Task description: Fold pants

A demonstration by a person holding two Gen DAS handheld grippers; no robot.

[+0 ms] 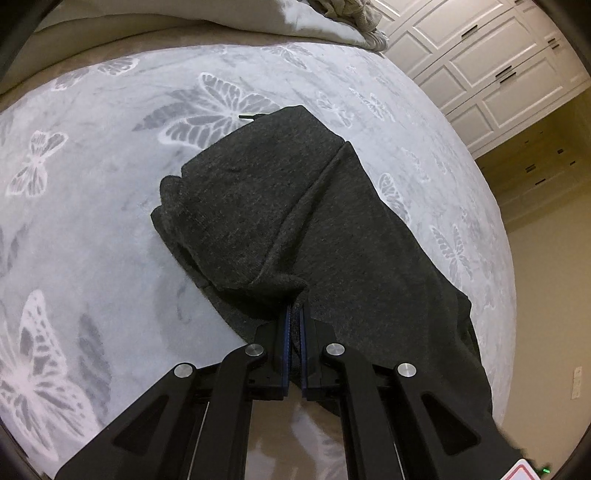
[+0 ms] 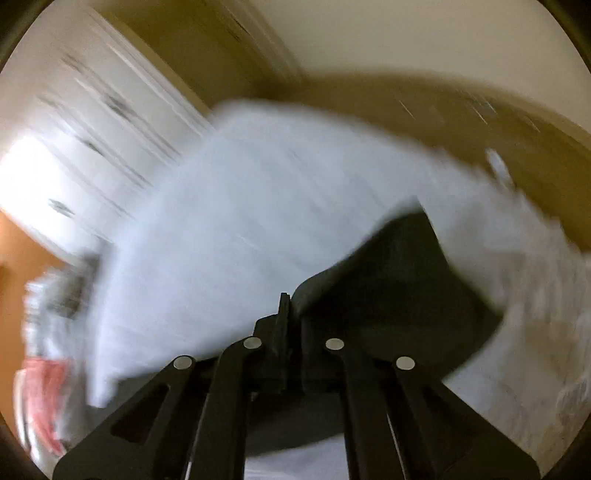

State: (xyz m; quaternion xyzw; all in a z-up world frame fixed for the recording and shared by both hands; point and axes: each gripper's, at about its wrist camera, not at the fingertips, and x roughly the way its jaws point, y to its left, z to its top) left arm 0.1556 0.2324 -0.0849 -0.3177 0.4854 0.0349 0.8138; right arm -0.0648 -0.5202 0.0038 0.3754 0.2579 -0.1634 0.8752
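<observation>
1. On the bed (image 1: 92, 229), over a pale grey blanket (image 1: 110, 177) printed with white butterflies, lie the dark charcoal pants (image 1: 280, 206), partly folded, with one layer doubled over another and a seam running diagonally across the top.
2. At the near edge of the pants, the left gripper (image 1: 294, 314) has its jaws pressed together on a pinch of the fabric; blue pads show on either side of the cloth.
3. From the right wrist view, the right gripper (image 2: 291, 306) has its jaws drawn close, and dark cloth (image 2: 399, 280) rises from beside their tips. The blur makes it hard to tell how much fabric sits between them.
4. Past the far end of the pants, a heap of beige bedding (image 1: 184, 22) and a knitted throw (image 1: 347, 11) lie at the head of the bed, well apart from the garment.
5. Beside the bed stands a white panelled wardrobe (image 1: 491, 70) with dark handles; a tan wall (image 1: 546, 280) fills the view below it.
6. A short dark strip (image 1: 247, 117) pokes out at the far edge of the pants; what it is cannot be told.
7. The right wrist view is heavily smeared: a reddish patch (image 2: 48, 398) at the lower left cannot be identified, and the wardrobe there shows only as streaks.
8. The near end of the pants is hidden behind the left gripper's arms.
</observation>
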